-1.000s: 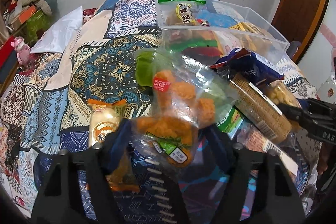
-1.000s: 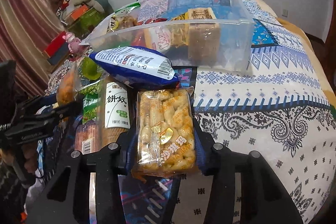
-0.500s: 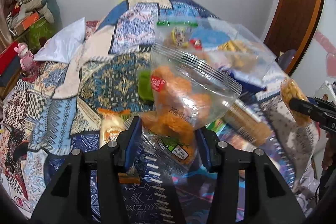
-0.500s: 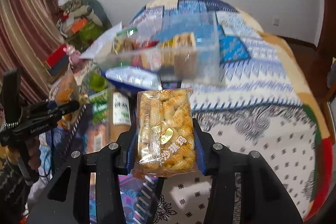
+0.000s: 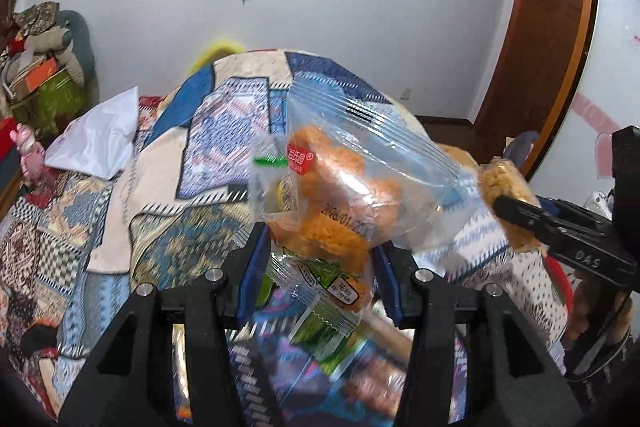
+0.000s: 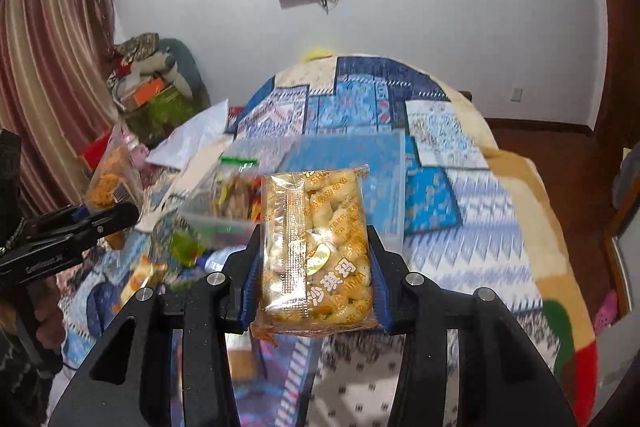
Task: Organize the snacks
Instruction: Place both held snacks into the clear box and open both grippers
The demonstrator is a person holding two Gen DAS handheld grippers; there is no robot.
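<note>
My left gripper [image 5: 320,259] is shut on a clear bag of orange fried snacks [image 5: 340,195] and holds it high above the bed; it also shows at the left of the right wrist view [image 6: 108,183]. My right gripper [image 6: 316,267] is shut on a yellow sachima cake pack [image 6: 316,251], lifted above the bed; that pack also shows in the left wrist view [image 5: 504,191]. A clear plastic bin [image 6: 372,163] with several snacks in it stands on the bed behind the pack, blurred.
Loose snack packs [image 6: 176,247] lie on the patterned blanket [image 6: 480,187] below the grippers. A white pillow [image 5: 100,139] lies at the left. Clutter [image 6: 152,87] is piled by the wall. A wooden door [image 5: 536,67] is at the right.
Both grippers have lifted their packs up and away from the snack pile; the views have tilted up, so the wall and screens now show.
</note>
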